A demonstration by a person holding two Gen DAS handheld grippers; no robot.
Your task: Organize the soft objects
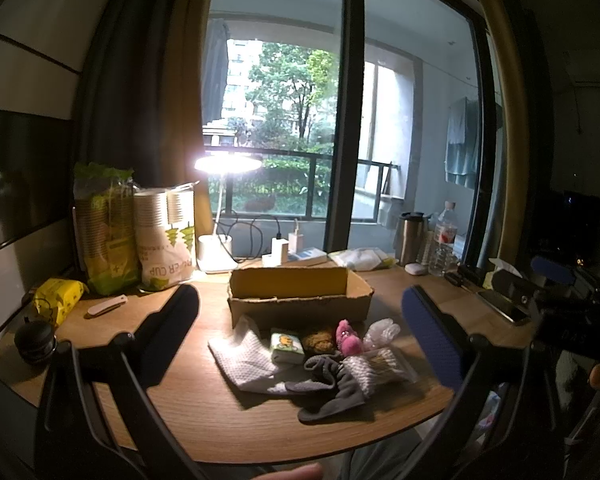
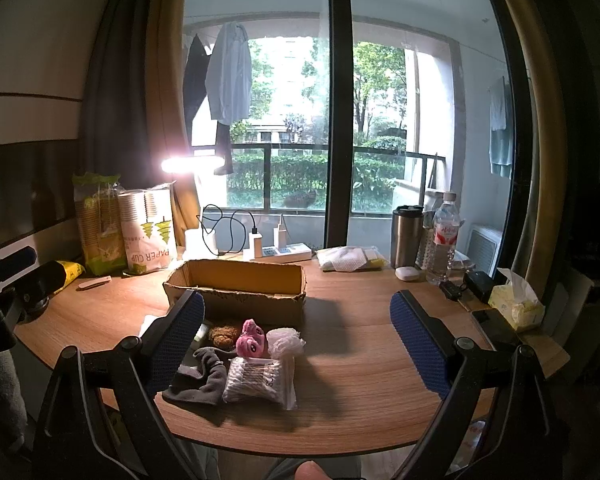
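An open cardboard box [image 1: 300,300] [image 2: 236,286] sits mid-table. In front of it lies a pile of soft things: a white waffle cloth [image 1: 240,356], a small tissue pack [image 1: 287,346], a brown plush [image 1: 319,342] [image 2: 224,334], a pink plush [image 1: 348,338] [image 2: 252,342], a grey sock [image 1: 328,384] [image 2: 204,376], a bag of cotton swabs [image 1: 380,368] [image 2: 260,378] and a crumpled clear bag [image 1: 380,332] [image 2: 286,342]. My left gripper [image 1: 300,344] is open above the pile, holding nothing. My right gripper [image 2: 296,344] is open and empty, just right of the pile.
A lit desk lamp [image 1: 220,216], paper-cup packs [image 1: 164,236] [image 2: 148,232], a yellow packet [image 1: 58,300] and a folding knife [image 1: 107,305] stand at the back left. A power strip [image 2: 280,254], a steel tumbler [image 2: 406,236], a water bottle [image 2: 442,240], a tissue box [image 2: 518,302] and a phone [image 2: 496,326] are at the right.
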